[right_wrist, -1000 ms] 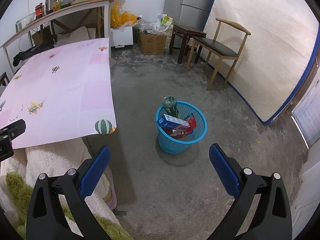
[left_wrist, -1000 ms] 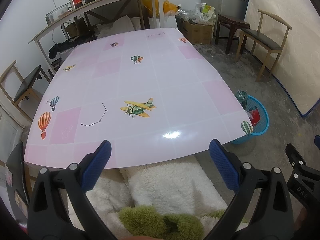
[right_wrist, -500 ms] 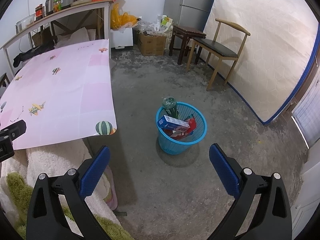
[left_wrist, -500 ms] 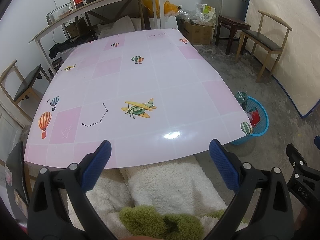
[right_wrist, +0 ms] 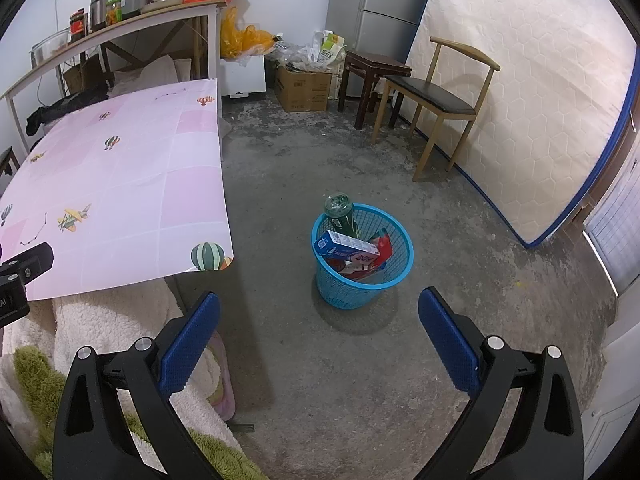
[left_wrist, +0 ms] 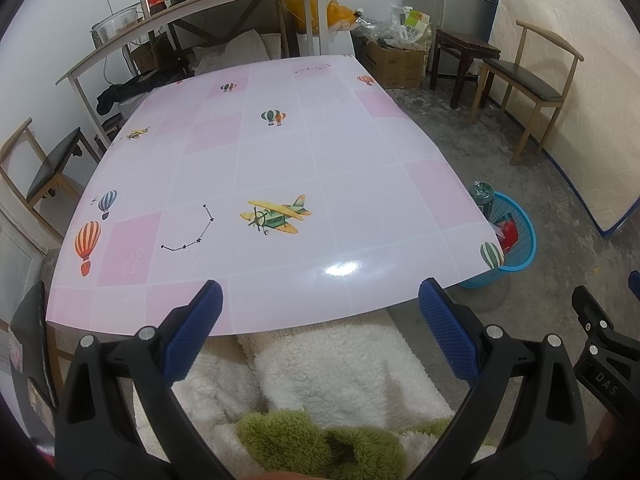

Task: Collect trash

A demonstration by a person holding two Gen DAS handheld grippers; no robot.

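A blue mesh trash basket stands on the concrete floor beside the table's near right corner. It holds a green bottle leaning on its rim, a white and blue carton and red packaging. My right gripper is open and hangs above the floor short of the basket, holding nothing. My left gripper is open over the front edge of the pink table, nothing between its fingers. The left wrist view shows the basket partly hidden behind the table's corner.
A fluffy white and green blanket lies under my left gripper. Wooden chairs stand at the right and far left. A mattress leans on the right wall. A shelf with jars, a cardboard box and a stool line the back.
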